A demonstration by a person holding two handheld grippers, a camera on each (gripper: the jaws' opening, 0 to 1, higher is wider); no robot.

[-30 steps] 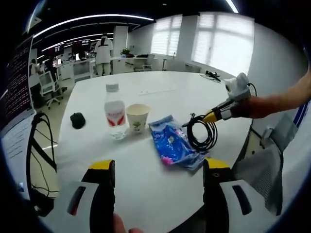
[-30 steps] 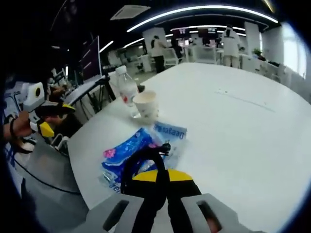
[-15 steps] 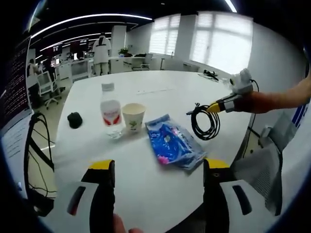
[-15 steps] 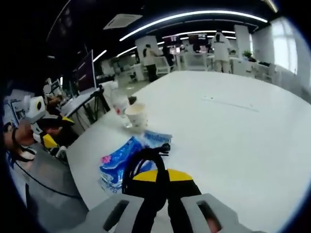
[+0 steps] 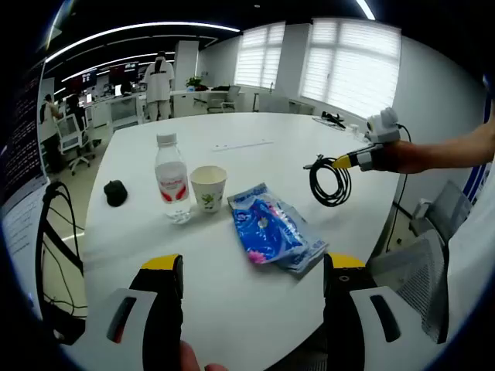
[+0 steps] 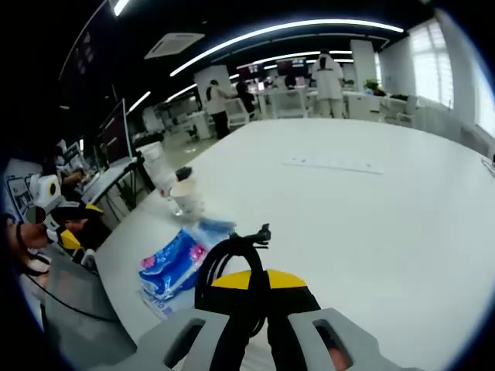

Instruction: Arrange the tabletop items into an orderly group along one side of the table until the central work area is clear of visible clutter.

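On the white table (image 5: pixel 255 131) stand a clear water bottle (image 5: pixel 171 178) and a paper cup (image 5: pixel 207 186), with a blue plastic packet (image 5: pixel 271 230) to their right and a small black object (image 5: pixel 114 192) at the left. My right gripper (image 5: pixel 346 161) holds a coiled black cable (image 5: pixel 329 181) in the air over the table's right side. In the right gripper view that cable (image 6: pixel 232 259) rises from my shut right gripper (image 6: pixel 259 280), with the packet (image 6: pixel 176 263), cup (image 6: pixel 188 199) and bottle (image 6: pixel 158 171) beyond. My left gripper (image 5: pixel 251 267) stands open near the table's near edge.
A grey chair (image 5: pixel 429 255) sits by the table's right side. Black cables (image 5: pixel 46 232) hang at the left. A small dark item (image 5: pixel 334 119) lies at the table's far right edge. A flat strip (image 6: pixel 332 164) lies mid-table. People stand at desks in the background.
My right gripper has lifted the coiled cable off the table and carried it away from the blue packet. The left gripper stays open and in place.
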